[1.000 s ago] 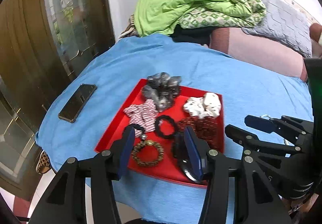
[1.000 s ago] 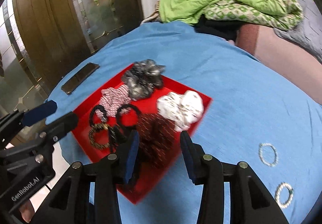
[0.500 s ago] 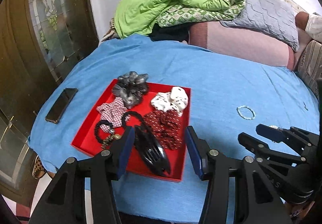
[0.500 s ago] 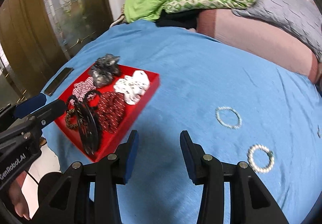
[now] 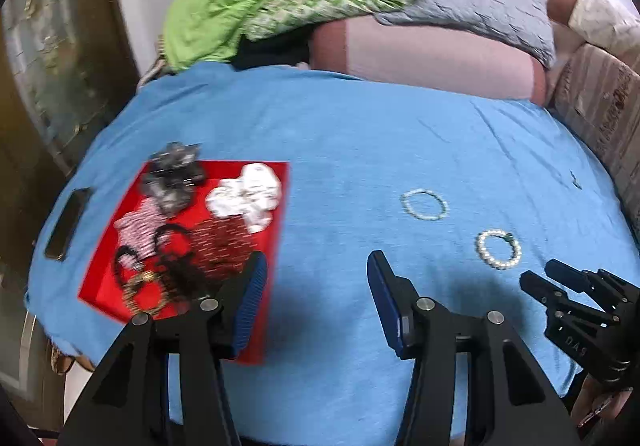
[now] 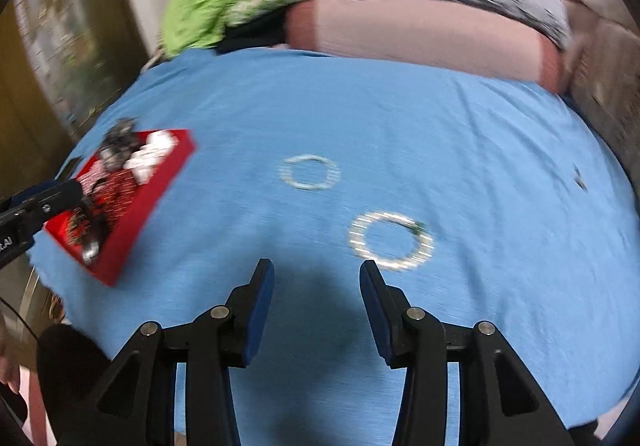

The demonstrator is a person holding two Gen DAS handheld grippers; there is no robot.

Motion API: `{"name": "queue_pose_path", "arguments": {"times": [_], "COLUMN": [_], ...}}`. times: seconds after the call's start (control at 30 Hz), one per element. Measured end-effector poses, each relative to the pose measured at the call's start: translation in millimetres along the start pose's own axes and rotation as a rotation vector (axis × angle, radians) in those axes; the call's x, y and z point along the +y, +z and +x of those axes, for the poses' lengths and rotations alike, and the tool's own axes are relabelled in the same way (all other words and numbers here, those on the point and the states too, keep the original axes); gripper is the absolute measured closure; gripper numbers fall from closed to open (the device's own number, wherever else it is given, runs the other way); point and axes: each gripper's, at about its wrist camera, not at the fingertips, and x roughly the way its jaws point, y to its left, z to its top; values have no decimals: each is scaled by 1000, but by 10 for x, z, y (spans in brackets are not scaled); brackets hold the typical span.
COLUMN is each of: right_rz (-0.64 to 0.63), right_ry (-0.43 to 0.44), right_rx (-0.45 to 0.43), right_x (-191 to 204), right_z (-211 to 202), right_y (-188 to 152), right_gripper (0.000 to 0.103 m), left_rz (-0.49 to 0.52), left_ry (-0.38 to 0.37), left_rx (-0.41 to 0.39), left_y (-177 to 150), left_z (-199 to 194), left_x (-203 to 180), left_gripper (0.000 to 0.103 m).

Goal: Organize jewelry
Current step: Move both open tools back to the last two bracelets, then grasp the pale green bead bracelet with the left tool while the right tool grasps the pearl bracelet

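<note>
On the blue cloth (image 6: 400,117), the empty, open right gripper (image 6: 316,286) risked merely nudging the flat pearl bracelet (image 6: 391,241) aside; left gripper (image 5: 316,296) also gaped empty.

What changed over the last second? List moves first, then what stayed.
Both grippers swung right, off the red tray toward the two bead bracelets: the right gripper now faces the nearer white bracelet, the left gripper bare blue cloth. Nothing grasped or released. Tray contents, bracelets and phone stayed put.
</note>
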Motion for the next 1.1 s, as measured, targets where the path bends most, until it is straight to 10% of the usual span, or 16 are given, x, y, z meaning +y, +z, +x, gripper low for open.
{"name": "queue_pose_path", "arguments": {"times": [1.1], "right_rz": [225], "right_ry": [-12], "right_rx": [49], "right_x": [-920], "right_z": [707], "right_y": [13], "right_gripper": [54], "left_rz": [104], "left_ry": [-198], "left_rx": [161], "left_y": [605], "left_z": [2032], "left_x": [-887], "left_gripper": [52]}}
